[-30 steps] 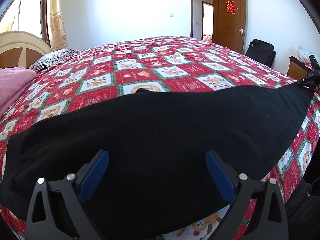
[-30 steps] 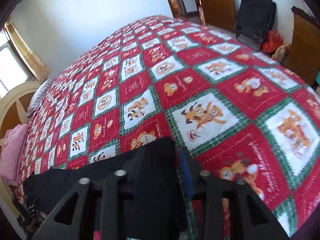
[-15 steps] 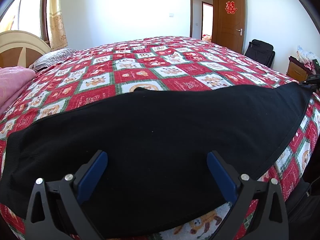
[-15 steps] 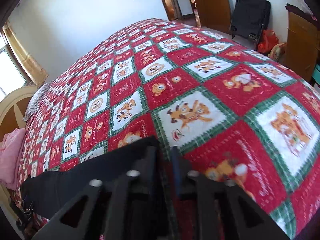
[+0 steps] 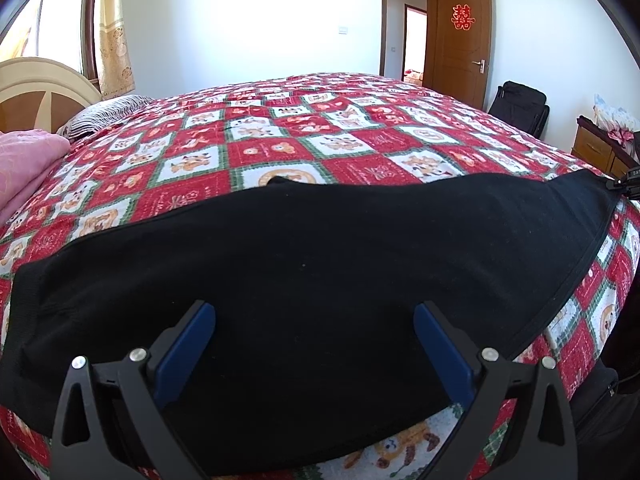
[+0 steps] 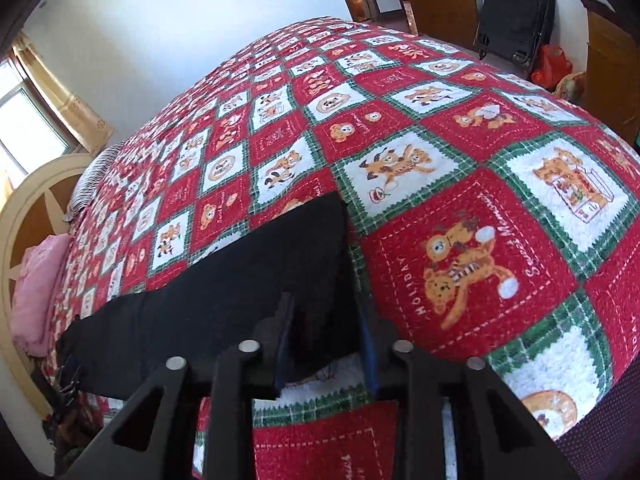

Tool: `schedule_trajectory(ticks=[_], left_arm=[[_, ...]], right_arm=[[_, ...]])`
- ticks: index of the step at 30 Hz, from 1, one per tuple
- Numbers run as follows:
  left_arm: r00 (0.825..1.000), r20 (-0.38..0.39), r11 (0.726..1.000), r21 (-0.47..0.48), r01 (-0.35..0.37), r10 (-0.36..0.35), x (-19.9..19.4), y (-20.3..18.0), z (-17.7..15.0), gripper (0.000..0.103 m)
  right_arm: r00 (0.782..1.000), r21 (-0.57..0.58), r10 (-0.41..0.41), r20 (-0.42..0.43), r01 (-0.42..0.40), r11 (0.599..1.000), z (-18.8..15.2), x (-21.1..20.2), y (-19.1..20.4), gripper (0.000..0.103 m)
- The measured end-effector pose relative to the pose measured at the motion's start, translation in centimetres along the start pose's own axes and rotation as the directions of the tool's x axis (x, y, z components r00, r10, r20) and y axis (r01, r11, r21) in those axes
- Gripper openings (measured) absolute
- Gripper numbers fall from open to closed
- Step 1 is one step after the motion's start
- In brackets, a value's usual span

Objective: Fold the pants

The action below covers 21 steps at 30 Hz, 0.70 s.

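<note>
Pants laid out flat across the bed, with the cross folds not yet made.

At 9 o'clock in the left wrist view the waist end of the black pants lies on the red patchwork quilt. The legs appear already stacked one on the other, though the black cloth hides the layers. At 6 o'clock the left gripper hovers over the cloth, jaws spread wide and empty. At 3 o'clock the cuff end reaches the right gripper, whose jaws have just been closing: in the right wrist view they stand narrowly apart with the cuff corner between them, seemingly not yet pinched. Bringing cuff to waist remains.
</note>
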<state>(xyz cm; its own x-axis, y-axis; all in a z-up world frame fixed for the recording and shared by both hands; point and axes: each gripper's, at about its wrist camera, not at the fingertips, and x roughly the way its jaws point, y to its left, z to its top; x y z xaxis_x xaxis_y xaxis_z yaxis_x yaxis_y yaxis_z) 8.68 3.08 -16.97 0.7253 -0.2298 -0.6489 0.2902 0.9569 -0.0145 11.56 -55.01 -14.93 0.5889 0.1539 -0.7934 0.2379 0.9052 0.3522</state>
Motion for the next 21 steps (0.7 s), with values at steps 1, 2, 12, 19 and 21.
schedule_trajectory(ticks=[1, 2, 12, 19, 21], left_arm=[[1.0, 0.002, 1.0, -0.002, 0.0, 0.0, -0.1, 0.1, 0.0, 0.102], [1.0, 0.004, 1.0, -0.004, 0.0, 0.0, -0.1, 0.2, 0.1, 0.102], [1.0, 0.016, 1.0, -0.015, 0.009, -0.008, -0.4, 0.6, 0.6, 0.102], [1.0, 0.008, 1.0, -0.006, 0.008, -0.008, -0.4, 0.4, 0.7, 0.102], [1.0, 0.007, 1.0, -0.009, 0.011, -0.011, -0.4, 0.5, 0.7, 0.102]], right_arm=[[1.0, 0.002, 0.011, 0.014, -0.011, 1.0, 0.0, -0.2, 0.2, 0.017], [0.999, -0.003, 0.015, 0.038, -0.015, 1.0, -0.2, -0.6, 0.7, 0.016], [0.98, -0.221, 0.102, 0.173, -0.062, 0.973, -0.8, -5.3, 10.9, 0.014], [0.974, -0.364, 0.173, 0.149, -0.109, 0.925, -2.4, -4.7, 18.6, 0.014], [0.974, -0.392, 0.186, 0.13, -0.122, 0.912, -3.0, -4.1, 20.1, 0.014]])
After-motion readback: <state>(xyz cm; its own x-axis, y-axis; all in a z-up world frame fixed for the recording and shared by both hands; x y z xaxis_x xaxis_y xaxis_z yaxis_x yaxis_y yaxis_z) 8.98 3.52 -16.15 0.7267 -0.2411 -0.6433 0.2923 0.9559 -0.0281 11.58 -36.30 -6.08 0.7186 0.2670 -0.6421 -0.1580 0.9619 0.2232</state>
